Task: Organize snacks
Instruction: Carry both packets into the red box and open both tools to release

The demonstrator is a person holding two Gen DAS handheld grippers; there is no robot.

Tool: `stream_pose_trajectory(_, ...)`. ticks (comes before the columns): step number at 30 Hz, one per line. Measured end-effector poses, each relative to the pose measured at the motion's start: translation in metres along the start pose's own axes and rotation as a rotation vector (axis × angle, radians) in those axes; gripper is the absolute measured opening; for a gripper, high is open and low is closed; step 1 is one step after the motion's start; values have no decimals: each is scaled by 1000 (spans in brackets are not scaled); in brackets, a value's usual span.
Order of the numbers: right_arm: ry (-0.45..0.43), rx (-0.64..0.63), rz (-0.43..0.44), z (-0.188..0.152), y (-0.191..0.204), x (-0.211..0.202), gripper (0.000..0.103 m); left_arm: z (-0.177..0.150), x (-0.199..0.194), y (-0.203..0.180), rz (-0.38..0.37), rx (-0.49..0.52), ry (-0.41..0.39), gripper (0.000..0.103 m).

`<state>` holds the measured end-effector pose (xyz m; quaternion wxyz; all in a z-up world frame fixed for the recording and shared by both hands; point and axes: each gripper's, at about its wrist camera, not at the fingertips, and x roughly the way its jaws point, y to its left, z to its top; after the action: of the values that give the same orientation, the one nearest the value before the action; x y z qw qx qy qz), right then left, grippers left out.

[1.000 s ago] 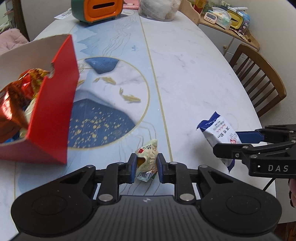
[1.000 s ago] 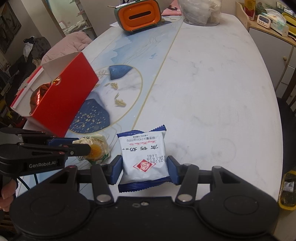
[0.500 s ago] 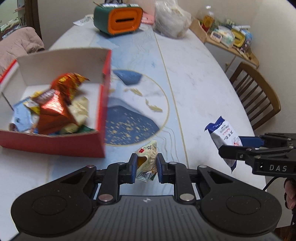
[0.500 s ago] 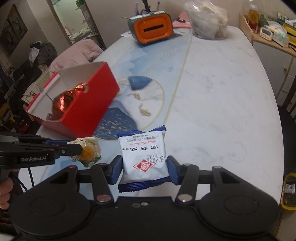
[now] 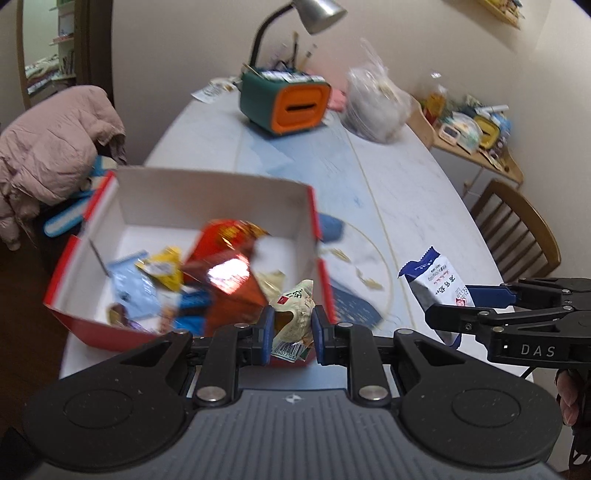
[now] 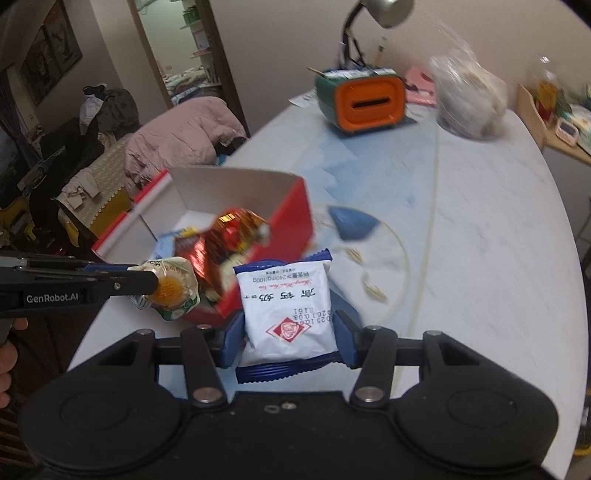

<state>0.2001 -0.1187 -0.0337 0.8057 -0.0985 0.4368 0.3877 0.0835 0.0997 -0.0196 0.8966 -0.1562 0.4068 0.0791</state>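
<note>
Red cardboard makes the open box on the left part of the table, and its white inside already holds several snacks, among them a shiny red and gold bag and a light blue packet. Your left tongs are closed narrow on a small cream snack pouch; you hold it in the air, over the near right corner of the box. Your right tongs are about half open and they grip a white packet with blue edges, pressed on its two sides. This packet is also lifted from the table, just beside the box on its right side. At the far end of the table you see an orange and green box with a slot, a clear plastic bag next to it, and a grey desk lamp behind. One wooden chair stands at the right side of the table.
</note>
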Motion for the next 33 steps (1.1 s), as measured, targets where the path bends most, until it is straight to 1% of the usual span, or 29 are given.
stream_pose_trajectory(4, -14, -15, -2, 20, 25, 15, 50, 13, -5, 24, 19, 1, -29, 21)
stream_pose_trajectory(7, -19, -28, 1, 35, 43, 28, 50, 20, -4, 43, 41, 0, -37, 21)
stream_pose_trajectory(12, -16, -69, -4, 51, 70, 52, 50, 29, 5, 72, 85, 5, -33, 21)
stream_pose_trajectory(16, -1, -83, -28, 63, 83, 78, 50, 35, 16, 91, 102, 10, -27, 21)
stream_pose_trajectory(21, 29, -90, -56, 73, 92, 109, 50, 40, 34, 109, 130, 16, -10, 21)
stream_pose_trajectory(25, 52, -90, -80, 77, 94, 130, 50, 41, 52, 121, 145, 9, 19, 20)
stream_pose_trajectory(26, 58, -87, -85, 77, 93, 134, 50, 41, 55, 123, 146, 14, 22, 16)
stream_pose_trajectory(33, 103, -72, -102, 71, 84, 155, 50, 40, 72, 121, 141, 55, 51, 16)
